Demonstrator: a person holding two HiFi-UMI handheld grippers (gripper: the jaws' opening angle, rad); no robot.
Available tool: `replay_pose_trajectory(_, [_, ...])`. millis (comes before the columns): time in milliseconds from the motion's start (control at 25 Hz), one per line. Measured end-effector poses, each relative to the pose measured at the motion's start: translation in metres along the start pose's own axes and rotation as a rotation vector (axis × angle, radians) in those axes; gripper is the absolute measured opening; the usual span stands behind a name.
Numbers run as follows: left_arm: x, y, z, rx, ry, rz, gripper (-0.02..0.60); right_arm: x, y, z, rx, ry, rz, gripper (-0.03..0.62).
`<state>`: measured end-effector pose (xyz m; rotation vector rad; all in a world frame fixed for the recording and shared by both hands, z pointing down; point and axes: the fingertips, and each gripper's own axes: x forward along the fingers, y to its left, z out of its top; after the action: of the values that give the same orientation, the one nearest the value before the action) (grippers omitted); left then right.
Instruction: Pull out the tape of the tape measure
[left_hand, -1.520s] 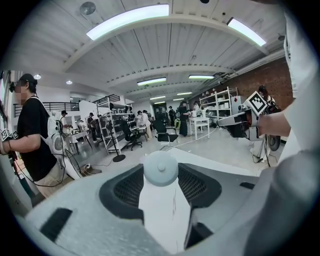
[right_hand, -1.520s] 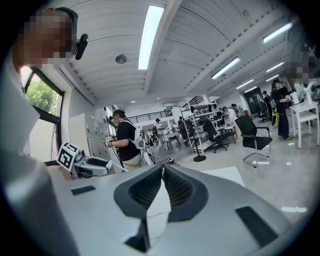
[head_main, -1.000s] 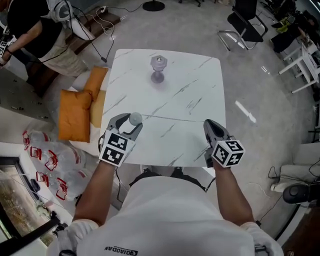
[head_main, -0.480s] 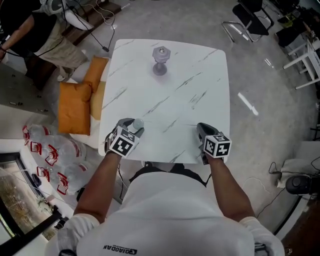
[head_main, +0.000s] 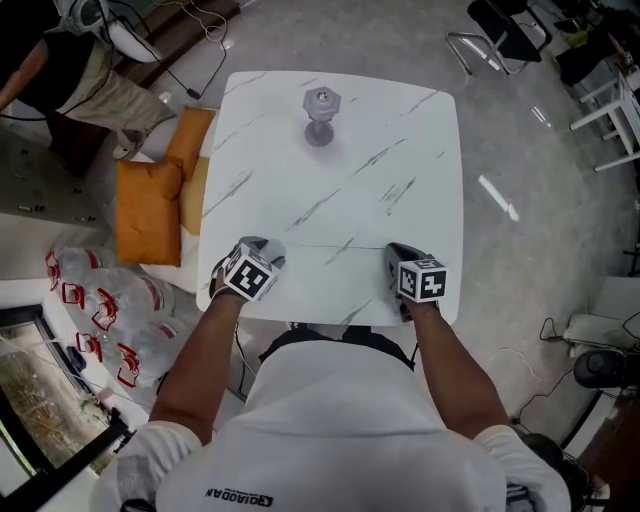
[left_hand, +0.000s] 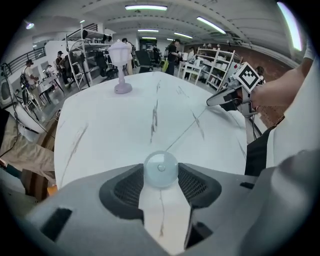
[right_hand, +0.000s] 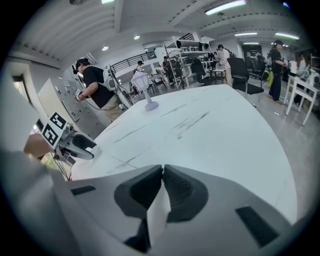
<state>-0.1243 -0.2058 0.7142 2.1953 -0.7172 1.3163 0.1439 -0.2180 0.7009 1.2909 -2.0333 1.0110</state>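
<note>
1. the left tool (head_main: 264, 246) holds the small round tape measure (left_hand: 160, 169) tight between its two pads, low over the near left part of the white surface (head_main: 400, 130).
2. the right tool (right_hand: 162, 172) is pinched shut on the end of the thin tape (head_main: 330, 245), at the near right.
3. the tape runs in a straight line between the two tools.
4. a little purple lamp (head_main: 320, 115) stands at the far side.

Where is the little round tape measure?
The tape measure is pinched in the left gripper's jaws, at the white table's near left corner in the head view.
</note>
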Motion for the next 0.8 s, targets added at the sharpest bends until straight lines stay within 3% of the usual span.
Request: replay_pose_trajectory(800, [0.010, 0.002, -0.012, 0.020, 0.036, -0.002, 0.225, 0.009, 0.002, -0.006, -0.084, 0.043, -0.007, 0.037])
